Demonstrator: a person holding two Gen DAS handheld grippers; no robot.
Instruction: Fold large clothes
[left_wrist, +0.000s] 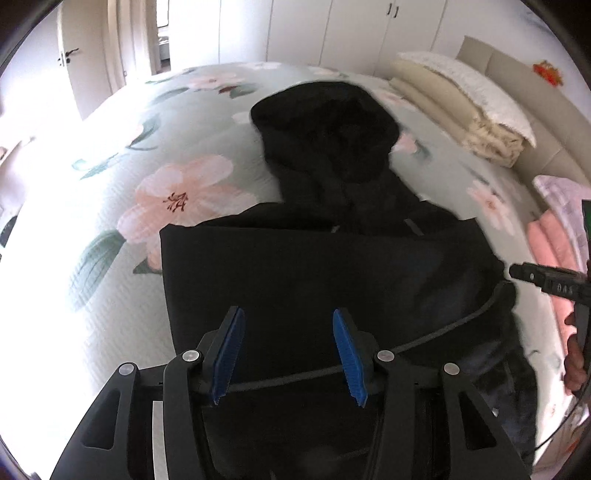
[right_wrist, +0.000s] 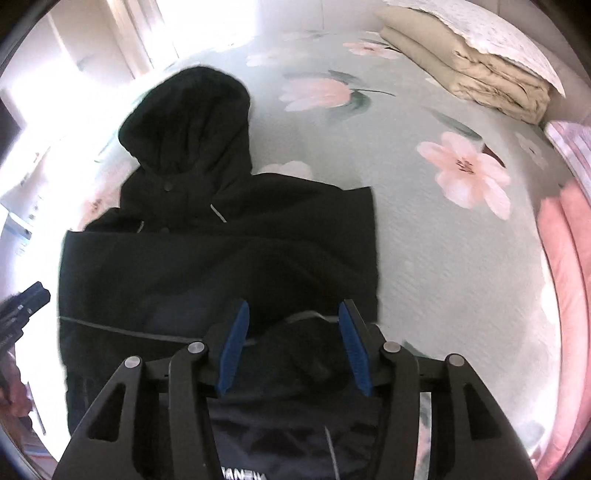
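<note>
Floral bed (left_wrist: 110, 206), black hooded jacket (left_wrist: 325, 266), lower hem hidden; both claws (left_wrist: 288, 354) (right_wrist: 295, 347) apparently open, empty.

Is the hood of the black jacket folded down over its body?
No, the hood lies spread out flat on the flowered bedspread, stretched away from the black jacket body.

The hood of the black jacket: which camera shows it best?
The right wrist view: the hood is sharp, with its seams and snap visible. In the left wrist view the hood is whole but blurred and featureless.
</note>
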